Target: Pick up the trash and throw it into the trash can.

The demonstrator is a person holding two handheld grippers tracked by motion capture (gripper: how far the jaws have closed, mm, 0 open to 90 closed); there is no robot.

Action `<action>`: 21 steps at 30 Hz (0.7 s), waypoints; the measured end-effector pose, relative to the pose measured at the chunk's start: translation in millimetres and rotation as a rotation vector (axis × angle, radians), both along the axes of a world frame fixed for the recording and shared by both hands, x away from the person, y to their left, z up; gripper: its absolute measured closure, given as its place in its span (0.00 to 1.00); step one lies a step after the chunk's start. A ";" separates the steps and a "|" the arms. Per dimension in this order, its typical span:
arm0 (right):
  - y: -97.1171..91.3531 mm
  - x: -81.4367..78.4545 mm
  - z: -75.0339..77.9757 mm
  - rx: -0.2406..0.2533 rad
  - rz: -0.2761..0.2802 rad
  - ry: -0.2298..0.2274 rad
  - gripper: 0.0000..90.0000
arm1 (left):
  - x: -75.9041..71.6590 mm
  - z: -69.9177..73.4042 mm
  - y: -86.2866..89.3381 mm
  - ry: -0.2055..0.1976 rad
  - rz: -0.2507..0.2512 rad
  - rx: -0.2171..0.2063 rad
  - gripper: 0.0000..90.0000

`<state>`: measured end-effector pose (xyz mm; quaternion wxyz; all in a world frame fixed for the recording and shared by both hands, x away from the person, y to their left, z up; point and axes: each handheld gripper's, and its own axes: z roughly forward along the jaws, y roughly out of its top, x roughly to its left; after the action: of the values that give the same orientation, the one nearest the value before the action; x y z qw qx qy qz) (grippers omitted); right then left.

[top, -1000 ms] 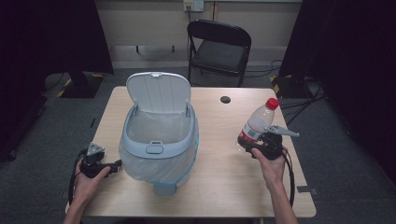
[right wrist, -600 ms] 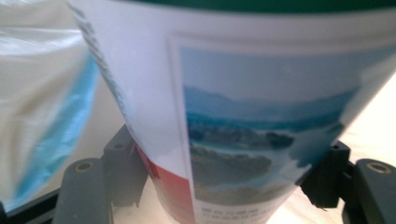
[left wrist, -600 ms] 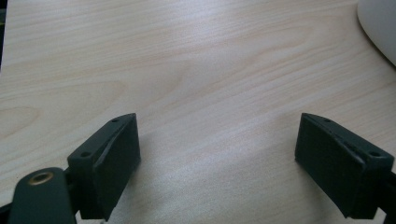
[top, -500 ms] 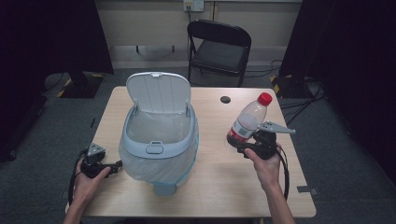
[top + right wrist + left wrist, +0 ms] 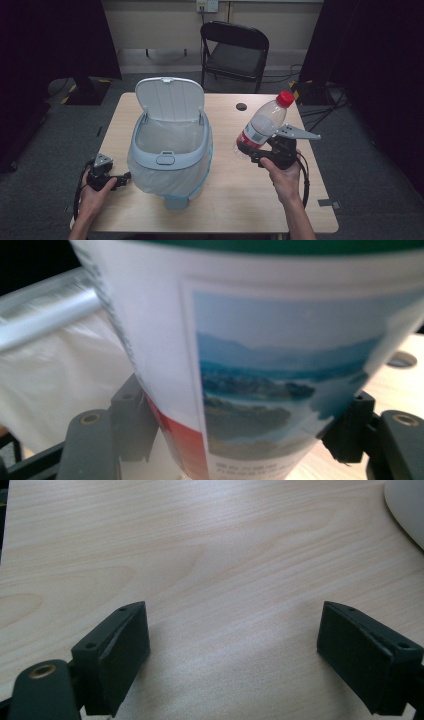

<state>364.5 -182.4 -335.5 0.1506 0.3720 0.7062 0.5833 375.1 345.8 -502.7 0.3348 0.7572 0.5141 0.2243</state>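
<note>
A clear plastic bottle with a red cap and a printed label is lifted off the table, tilted with its cap up and to the right. My right gripper is shut on its lower body, just right of the bin. The pale blue bin stands mid-table with its lid raised and a white liner inside. My left gripper rests low at the table's left front, jaws wide apart over bare wood, nothing between them.
A black folding chair stands behind the wooden table. A small dark round hole sits in the tabletop near its far edge. The bin's white side shows at the top right of the left gripper view.
My right gripper has carried the bottle leftward and higher, toward the bin. The left hand and its gripper have stayed in place.
</note>
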 end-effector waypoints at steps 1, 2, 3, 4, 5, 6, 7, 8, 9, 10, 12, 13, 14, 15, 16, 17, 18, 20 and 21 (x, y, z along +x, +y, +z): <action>0.6 -1.2 2.8 0.004 0.005 -0.005 0.32 | 0.0 0.0 0.0 0.001 0.000 0.001 0.14; 1.8 -2.9 6.7 0.008 0.008 -0.014 0.32 | -0.1 0.0 -0.1 0.000 0.001 0.001 0.14; 2.6 -4.1 10.4 0.012 0.016 -0.025 0.32 | -0.1 0.0 -0.1 0.001 0.001 0.001 0.14; 2.6 -4.1 10.4 0.012 0.016 -0.025 0.32 | -0.1 0.0 -0.1 0.001 0.001 0.001 0.14; 3.9 -5.6 14.1 0.020 0.024 -0.027 0.32 | -0.1 0.0 -0.2 0.000 0.001 -0.001 0.14; 7.1 -8.1 21.7 0.023 0.034 -0.046 0.32 | -0.1 0.0 -0.2 0.000 0.002 0.000 0.14; 7.1 -8.1 21.7 0.023 0.034 -0.046 0.32 | -0.1 0.0 -0.2 0.000 0.002 0.000 0.14; 9.4 -9.5 25.5 0.015 0.036 -0.059 0.32 | -0.1 0.0 -0.1 0.000 0.001 0.001 0.14; 11.8 -11.1 29.3 0.007 0.039 -0.063 0.32 | -0.1 0.0 -0.2 0.000 0.002 0.000 0.14; 15.1 -12.9 36.3 0.008 0.049 -0.070 0.32 | -0.1 0.0 -0.1 0.000 0.001 0.001 0.14; 17.4 -14.3 42.7 0.011 0.055 -0.081 0.32 | 0.0 -0.1 -0.4 -0.001 0.006 0.002 0.14; 18.2 -14.6 45.7 0.018 0.060 -0.082 0.32 | 0.0 -0.1 -0.4 -0.001 0.006 0.002 0.14; 18.2 -14.6 45.7 0.018 0.060 -0.082 0.32 | 0.0 -0.2 -0.4 -0.001 0.007 0.002 0.14; 19.8 -14.7 51.6 0.032 0.065 -0.094 0.32 | 0.1 -0.2 -0.4 0.000 0.007 0.001 0.14; 19.8 -14.7 51.6 0.032 0.065 -0.094 0.32 | 0.1 -0.3 -0.5 0.000 0.009 -0.001 0.14; 20.5 -14.8 54.6 0.040 0.071 -0.097 0.32 | 0.1 -0.3 -0.6 0.000 0.009 -0.001 0.13; 21.7 -15.0 60.8 0.065 0.083 -0.108 0.32 | 0.1 -0.2 -0.5 0.001 0.010 0.000 0.13; 24.4 -15.3 66.7 0.077 0.093 -0.121 0.32 | 0.2 -0.3 -1.1 0.004 0.008 0.000 0.11; 24.4 -15.3 66.7 0.077 0.093 -0.121 0.32 | 0.3 -0.4 -1.9 0.009 0.007 0.000 0.09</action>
<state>349.2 -158.1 -268.8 0.1510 0.3084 0.6893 0.6379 375.4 343.9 -503.1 0.3316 0.7566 0.5181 0.2219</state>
